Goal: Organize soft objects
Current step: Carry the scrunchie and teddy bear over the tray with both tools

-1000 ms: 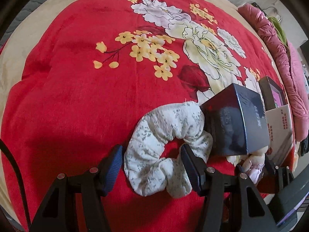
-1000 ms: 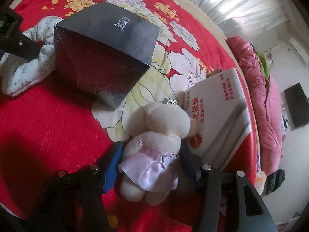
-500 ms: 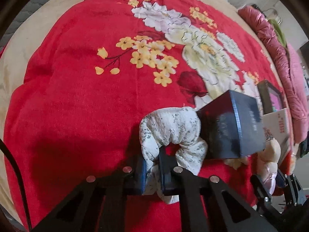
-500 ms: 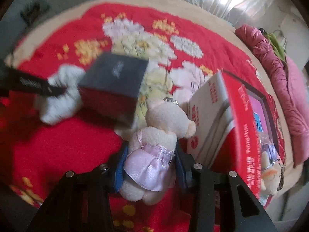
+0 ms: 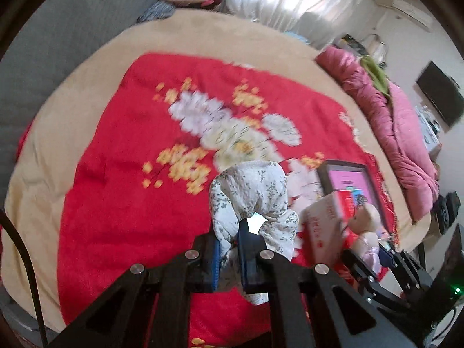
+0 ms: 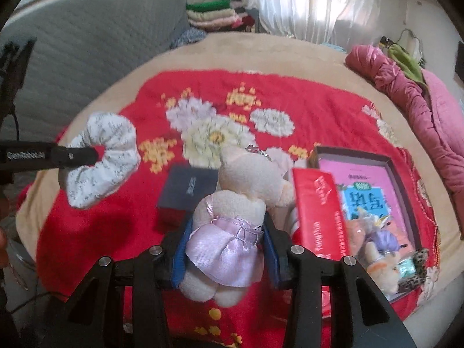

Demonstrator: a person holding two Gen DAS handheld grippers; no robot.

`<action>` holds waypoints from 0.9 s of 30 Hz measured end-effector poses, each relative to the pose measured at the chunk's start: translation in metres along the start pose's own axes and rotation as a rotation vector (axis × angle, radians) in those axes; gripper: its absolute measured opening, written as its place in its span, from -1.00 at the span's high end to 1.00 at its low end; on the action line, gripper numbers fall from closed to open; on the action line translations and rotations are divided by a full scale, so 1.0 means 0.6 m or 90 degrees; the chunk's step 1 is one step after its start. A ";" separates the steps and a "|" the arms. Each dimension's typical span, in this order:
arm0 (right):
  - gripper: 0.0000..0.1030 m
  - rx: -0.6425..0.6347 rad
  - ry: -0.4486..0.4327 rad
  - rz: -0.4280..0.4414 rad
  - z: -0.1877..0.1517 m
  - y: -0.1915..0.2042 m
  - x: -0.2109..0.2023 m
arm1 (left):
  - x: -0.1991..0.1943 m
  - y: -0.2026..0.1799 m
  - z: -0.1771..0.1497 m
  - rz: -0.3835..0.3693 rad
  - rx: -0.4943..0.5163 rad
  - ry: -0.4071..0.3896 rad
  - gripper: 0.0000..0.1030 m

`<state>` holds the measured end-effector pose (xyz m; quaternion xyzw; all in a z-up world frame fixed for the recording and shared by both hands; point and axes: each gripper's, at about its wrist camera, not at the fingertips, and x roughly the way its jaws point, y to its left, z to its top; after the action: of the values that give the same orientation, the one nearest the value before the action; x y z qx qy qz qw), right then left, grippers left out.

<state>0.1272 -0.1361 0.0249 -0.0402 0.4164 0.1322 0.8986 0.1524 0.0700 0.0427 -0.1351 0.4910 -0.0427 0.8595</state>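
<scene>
Pinching one side of a white floral scrunchie (image 5: 252, 194) between blue pads, left gripper (image 5: 230, 249) fingers nearly pressed together, ring of fabric held up above the red flowered blanket (image 5: 116, 191). Clamping a cream plush bear (image 6: 232, 211) at the waist over its lilac dress, right gripper (image 6: 224, 249) fingers set against both sides, bear lifted upright. Below and behind the bear: a dark blue box (image 6: 188, 191) on the blanket, a red carton (image 6: 319, 206) beside an open tray (image 6: 406, 191) containing small soft toys.
</scene>
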 end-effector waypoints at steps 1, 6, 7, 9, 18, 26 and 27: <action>0.13 0.006 -0.007 0.001 0.003 -0.007 -0.011 | -0.013 -0.017 0.004 -0.008 0.010 -0.011 0.80; 0.13 0.051 -0.054 -0.016 0.020 -0.069 -0.078 | -0.041 -0.090 0.015 -0.040 0.050 -0.028 0.80; 0.13 0.055 -0.063 -0.021 0.022 -0.081 -0.090 | -0.044 -0.104 0.014 -0.045 0.057 -0.030 0.80; 0.13 0.071 -0.080 -0.034 0.026 -0.111 -0.116 | -0.046 -0.138 0.013 -0.044 0.077 -0.032 0.80; 0.13 0.132 -0.113 -0.077 0.004 -0.244 -0.199 | -0.028 -0.283 -0.006 -0.082 0.158 -0.013 0.80; 0.13 0.184 -0.109 -0.112 -0.035 -0.366 -0.234 | 0.023 -0.423 -0.039 -0.132 0.230 0.034 0.80; 0.12 0.188 -0.109 -0.117 -0.038 -0.376 -0.236 | 0.032 -0.438 -0.044 -0.139 0.237 0.044 0.80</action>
<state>0.0838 -0.3859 0.1087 0.0659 0.3480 -0.0098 0.9351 0.1555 -0.1915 0.0863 -0.0248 0.4863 -0.2297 0.8427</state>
